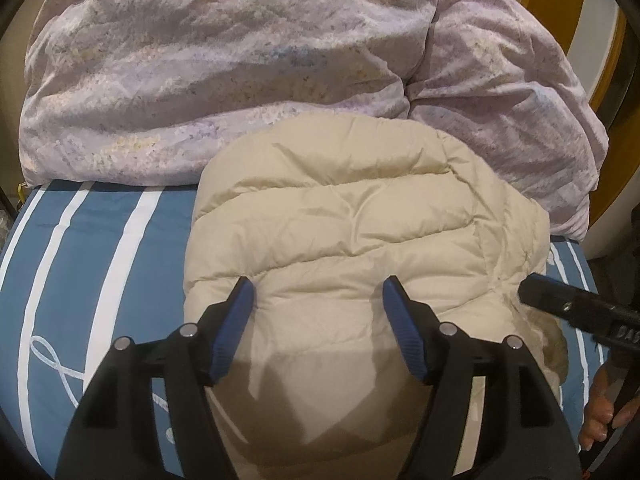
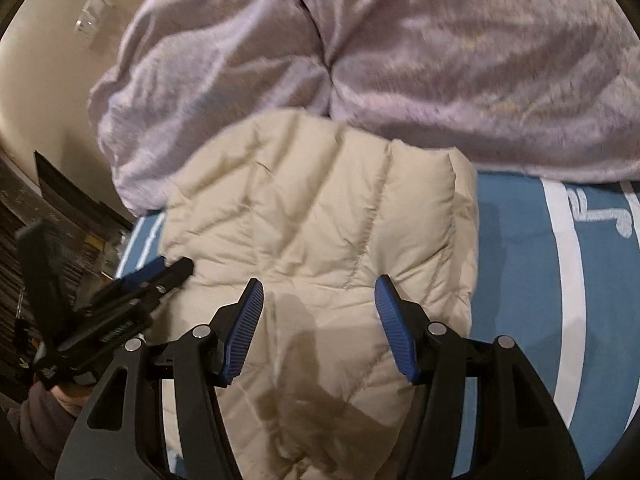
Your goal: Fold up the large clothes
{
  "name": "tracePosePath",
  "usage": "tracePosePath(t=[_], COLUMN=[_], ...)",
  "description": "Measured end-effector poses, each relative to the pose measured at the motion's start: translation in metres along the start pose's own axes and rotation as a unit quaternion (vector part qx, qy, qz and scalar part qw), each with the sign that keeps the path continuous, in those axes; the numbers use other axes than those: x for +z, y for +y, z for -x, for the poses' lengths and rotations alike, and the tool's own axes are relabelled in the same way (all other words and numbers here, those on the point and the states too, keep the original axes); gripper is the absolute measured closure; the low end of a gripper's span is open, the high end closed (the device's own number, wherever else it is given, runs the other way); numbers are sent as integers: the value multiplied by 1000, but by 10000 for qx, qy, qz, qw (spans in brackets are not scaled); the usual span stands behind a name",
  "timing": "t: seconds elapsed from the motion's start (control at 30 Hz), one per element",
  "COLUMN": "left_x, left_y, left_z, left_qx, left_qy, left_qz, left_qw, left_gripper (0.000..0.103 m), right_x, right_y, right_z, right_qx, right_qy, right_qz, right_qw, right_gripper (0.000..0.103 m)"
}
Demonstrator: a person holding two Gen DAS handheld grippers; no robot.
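A cream quilted puffer jacket (image 1: 360, 232) lies in a folded bundle on the blue striped bed sheet (image 1: 100, 260); it also shows in the right wrist view (image 2: 320, 220). My left gripper (image 1: 318, 292) is open and empty just above the jacket's near part. My right gripper (image 2: 318, 292) is open and empty above the same bundle. The right gripper's tip (image 1: 536, 290) shows at the jacket's right edge in the left wrist view. The left gripper (image 2: 160, 270) shows at the jacket's left edge in the right wrist view.
A bulky lilac floral duvet (image 1: 200, 60) is heaped behind the jacket, touching its far edge; it also fills the top of the right wrist view (image 2: 440, 60). A beige wall with a switch plate (image 2: 92, 16) stands at the left. The sheet (image 2: 540, 280) lies bare beside the jacket.
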State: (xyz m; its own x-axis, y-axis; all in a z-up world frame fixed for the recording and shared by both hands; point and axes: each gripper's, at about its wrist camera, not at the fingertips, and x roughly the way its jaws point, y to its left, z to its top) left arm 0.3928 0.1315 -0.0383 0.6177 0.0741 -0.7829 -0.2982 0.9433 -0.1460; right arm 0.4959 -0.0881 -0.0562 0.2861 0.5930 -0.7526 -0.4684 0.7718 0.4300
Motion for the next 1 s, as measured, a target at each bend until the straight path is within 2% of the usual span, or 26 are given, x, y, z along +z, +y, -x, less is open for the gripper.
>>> tracePosePath(t=[0.27, 0.47, 0.73, 0.83, 0.9, 0.93, 1.0], left_x=[-2, -6, -8, -12, -15, -17, -21], left_y=[-3, -9, -12, -12, -11, -10, -9], left_z=[-14, -21, -15, -1, 8, 13, 22], left_qx=[95, 185, 285, 282, 305, 308, 286], left_qy=[75, 70, 33, -51, -105, -135, -158], left_qz=[-133, -280, -320, -263, -229, -197, -122], left_qw=[9998, 9994, 9991, 9992, 9992, 9992, 9994], left_gripper=[31, 30, 29, 29, 23, 21, 17], right_x=[-15, -29, -24, -25, -30, -32, -38], right_y=[-5, -12, -2, 6, 12, 14, 17], right_z=[-16, -22, -19, -10, -2, 1, 7], right_qx=[-344, -460, -791, -1015, -1143, -1210, -1293], right_qy=[4, -236, -224, -241, -299, -332, -403], right_qz=[120, 33, 110, 159, 192, 202, 224], right_qw=[9993, 9987, 9966, 9944, 9928, 9919, 9905], right_gripper=[46, 46, 44, 36, 19, 15, 12])
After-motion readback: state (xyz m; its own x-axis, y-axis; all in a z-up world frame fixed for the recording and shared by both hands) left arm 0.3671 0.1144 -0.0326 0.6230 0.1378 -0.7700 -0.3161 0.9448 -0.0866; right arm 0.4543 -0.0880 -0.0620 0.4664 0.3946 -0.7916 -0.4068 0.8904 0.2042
